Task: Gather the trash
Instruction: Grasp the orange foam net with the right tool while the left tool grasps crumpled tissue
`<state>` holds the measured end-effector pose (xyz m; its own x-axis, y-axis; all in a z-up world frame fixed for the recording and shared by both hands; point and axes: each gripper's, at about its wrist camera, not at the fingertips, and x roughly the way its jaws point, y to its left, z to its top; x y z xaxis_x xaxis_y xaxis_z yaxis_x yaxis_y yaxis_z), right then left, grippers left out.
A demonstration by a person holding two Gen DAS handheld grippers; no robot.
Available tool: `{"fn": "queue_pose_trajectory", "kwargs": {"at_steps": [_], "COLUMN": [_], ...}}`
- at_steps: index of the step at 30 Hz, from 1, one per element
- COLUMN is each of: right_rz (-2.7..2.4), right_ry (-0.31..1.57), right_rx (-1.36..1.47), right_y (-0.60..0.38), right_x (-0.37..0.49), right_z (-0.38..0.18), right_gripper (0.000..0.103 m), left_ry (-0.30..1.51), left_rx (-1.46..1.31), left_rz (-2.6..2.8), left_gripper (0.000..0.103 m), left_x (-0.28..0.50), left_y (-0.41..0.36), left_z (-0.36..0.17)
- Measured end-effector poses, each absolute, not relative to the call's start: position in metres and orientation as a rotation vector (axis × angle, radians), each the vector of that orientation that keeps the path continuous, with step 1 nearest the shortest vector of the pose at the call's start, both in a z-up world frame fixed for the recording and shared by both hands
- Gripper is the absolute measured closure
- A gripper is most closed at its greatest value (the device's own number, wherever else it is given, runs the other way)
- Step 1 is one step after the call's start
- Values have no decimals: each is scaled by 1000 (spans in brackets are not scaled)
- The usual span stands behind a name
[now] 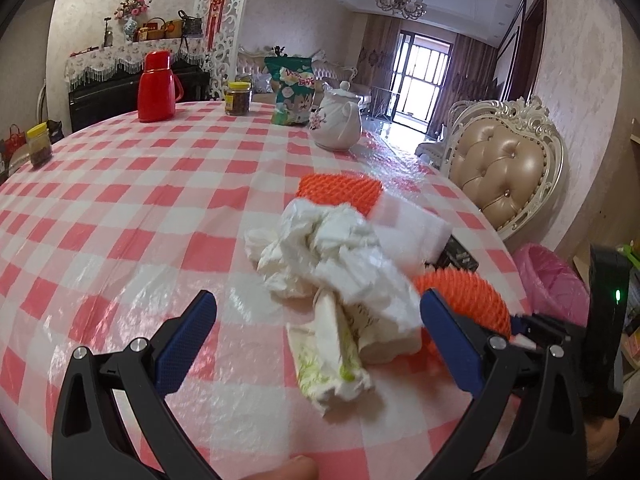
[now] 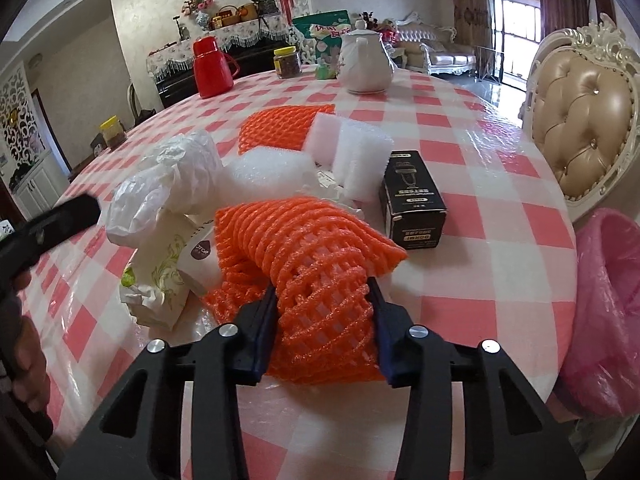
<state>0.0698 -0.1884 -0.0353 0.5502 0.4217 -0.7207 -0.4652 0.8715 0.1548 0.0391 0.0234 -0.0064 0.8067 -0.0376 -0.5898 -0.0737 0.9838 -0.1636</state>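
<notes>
A pile of trash lies on the checked table. My left gripper (image 1: 316, 304) is open, its jaws either side of a crumpled white tissue and wrapper (image 1: 340, 280). My right gripper (image 2: 322, 292) is shut on an orange foam net (image 2: 312, 256), which also shows in the left wrist view (image 1: 468, 292). A second orange net (image 2: 280, 124), white foam blocks (image 2: 356, 152), a white plastic bag (image 2: 168, 184), a paper wrapper (image 2: 160, 272) and a black box (image 2: 414, 200) lie around it. A bin with a pink liner (image 2: 608, 308) stands at the table's right edge.
At the far side stand a red thermos (image 1: 156, 86), a jar (image 1: 238, 98), a green snack bag (image 1: 292, 92) and a white teapot (image 1: 336, 120). Another jar (image 1: 39, 146) is far left. A padded chair (image 1: 504, 168) stands right of the table.
</notes>
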Motion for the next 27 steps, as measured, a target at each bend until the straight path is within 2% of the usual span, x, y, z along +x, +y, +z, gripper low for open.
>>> {"fn": "queue_pose_trajectory", "kwargs": {"at_steps": [13,14,16,18,22,27], "right_rz": [489,485,475,465,447,420], "right_ry": [789,786,779,771,755,739], "right_rx": [-15,-12,-5,1,9,18], "right_y": [-222,-225,-231,-236,-247,-259], "right_x": [67,67,67,66,65,66], "right_z": [-16,-14,-11,-9,-4,2], "right_gripper": [65,65,65,65,65,65], "left_ry": [769,783,817,840,873,857], "left_rx": [-195,-194,-195,-194,-190,-185], "left_rz": [25,24,26,23,14,21], "left_gripper": [7,9,22,29,52,59], "left_x": [116,120,127,132,137,132], "left_y": [18,19,20,19,18,18], "left_z": [-13,-17,-24,-30,-42,-39]}}
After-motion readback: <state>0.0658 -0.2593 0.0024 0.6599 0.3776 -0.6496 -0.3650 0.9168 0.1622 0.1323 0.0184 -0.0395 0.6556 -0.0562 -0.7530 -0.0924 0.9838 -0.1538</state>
